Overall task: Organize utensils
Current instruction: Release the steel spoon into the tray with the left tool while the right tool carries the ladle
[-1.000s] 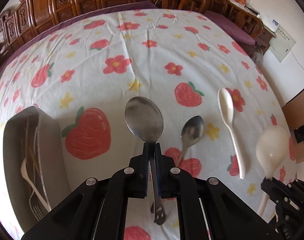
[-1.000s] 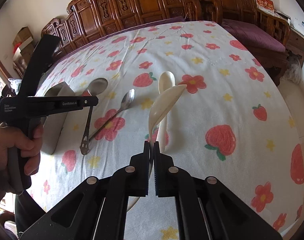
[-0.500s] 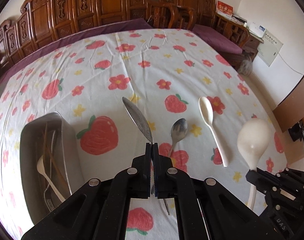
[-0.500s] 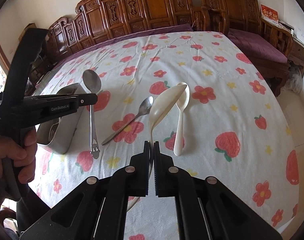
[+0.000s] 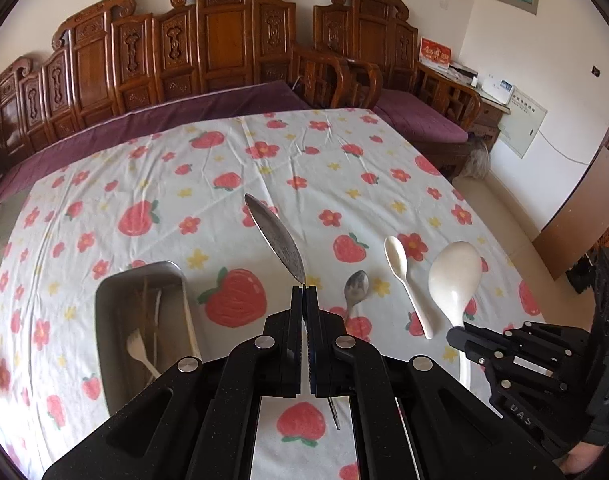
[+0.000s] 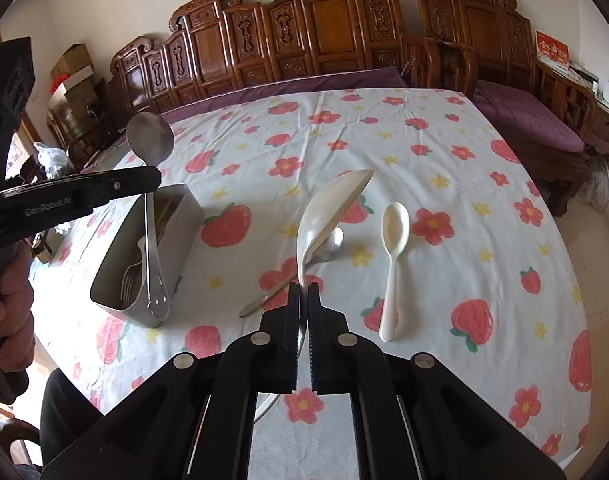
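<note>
Black-fingered left hand-held gripper point(image 5: 303, 292): clenched on the neck of a large steel spoon point(image 5: 274, 236), whose bowl now stands edge-on above the jaws where a second ago it faced the camera flat; in the right wrist view the spoon hangs handle-down at the near end of the metal tray point(image 6: 116, 264), clear of the counter point(image 6: 444, 280). Right hand-held gripper point(image 6: 303, 292): clenched on the handle of a white plastic ladle point(image 6: 328, 212), likewise off the cloth. Both views now take in far more of the tablecloth and the carved wooden bench behind than a second ago, so both utensils appear lifted together; judged to mean the pick-up is done and carriage to the tray comes next. Tray contents: a pale fork point(image 5: 138, 350) and several thin sticks, probably chopsticks, though too dim to confirm. Left lying on the counter: a small steel spoon point(image 5: 355, 286) and a white plastic spoon point(image 5: 404, 276), side by side but apart. Hidden or cut off: the ladle bowl covers most of the small spoon's bowl in the right wrist view; gripper bodies block each held handle's lower part; the person shows only as a hand point(image 6: 8, 292) at the frame edge.
</note>
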The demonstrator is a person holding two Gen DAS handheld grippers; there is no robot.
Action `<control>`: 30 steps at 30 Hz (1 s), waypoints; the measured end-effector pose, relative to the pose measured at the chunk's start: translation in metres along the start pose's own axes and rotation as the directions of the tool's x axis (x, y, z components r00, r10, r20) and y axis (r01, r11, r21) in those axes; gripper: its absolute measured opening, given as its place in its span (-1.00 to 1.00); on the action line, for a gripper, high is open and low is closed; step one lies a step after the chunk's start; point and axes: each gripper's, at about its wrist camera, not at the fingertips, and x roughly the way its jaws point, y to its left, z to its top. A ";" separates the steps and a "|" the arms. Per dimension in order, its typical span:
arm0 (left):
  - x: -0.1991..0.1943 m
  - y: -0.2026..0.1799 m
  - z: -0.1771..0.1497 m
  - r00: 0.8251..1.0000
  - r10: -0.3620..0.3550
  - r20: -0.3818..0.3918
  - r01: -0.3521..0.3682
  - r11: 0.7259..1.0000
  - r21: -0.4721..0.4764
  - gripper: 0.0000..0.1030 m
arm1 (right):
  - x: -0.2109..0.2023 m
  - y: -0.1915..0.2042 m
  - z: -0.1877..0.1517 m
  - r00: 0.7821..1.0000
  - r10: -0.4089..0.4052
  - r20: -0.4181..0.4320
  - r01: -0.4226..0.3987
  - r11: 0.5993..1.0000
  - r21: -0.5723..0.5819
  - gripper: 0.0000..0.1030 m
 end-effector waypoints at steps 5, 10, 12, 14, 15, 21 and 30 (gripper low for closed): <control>-0.018 0.023 -0.004 1.000 0.011 0.020 -0.010 1.000 -0.019 -0.98 | 0.008 0.024 0.011 1.000 0.022 -0.001 -0.023 0.999 -0.031 -0.91; -0.029 0.052 -0.011 0.999 0.037 0.028 -0.036 0.998 -0.042 -0.98 | 0.015 0.051 0.023 0.999 0.047 -0.004 -0.047 0.997 -0.068 -0.91; -0.030 0.067 -0.013 0.998 0.058 0.031 -0.056 0.997 -0.053 -0.98 | 0.018 0.061 0.026 0.998 0.054 -0.007 -0.055 0.995 -0.082 -0.91; -0.030 0.082 -0.015 0.997 0.070 0.026 -0.068 0.995 -0.072 -0.98 | 0.021 0.070 0.029 0.998 0.061 -0.011 -0.061 0.994 -0.095 -0.91; -0.030 0.088 -0.016 0.997 0.074 0.023 -0.072 0.994 -0.078 -0.98 | 0.022 0.074 0.030 0.998 0.064 -0.014 -0.065 0.993 -0.102 -0.91; -0.013 0.121 -0.027 0.995 0.099 -0.026 -0.101 0.990 -0.097 -0.98 | 0.032 0.096 0.033 0.997 0.071 -0.035 -0.075 0.988 -0.135 -0.91; 0.020 0.140 -0.050 0.988 0.110 -0.109 -0.121 0.988 -0.097 -0.98 | 0.046 0.111 0.031 0.996 0.070 -0.063 -0.079 0.983 -0.163 -0.91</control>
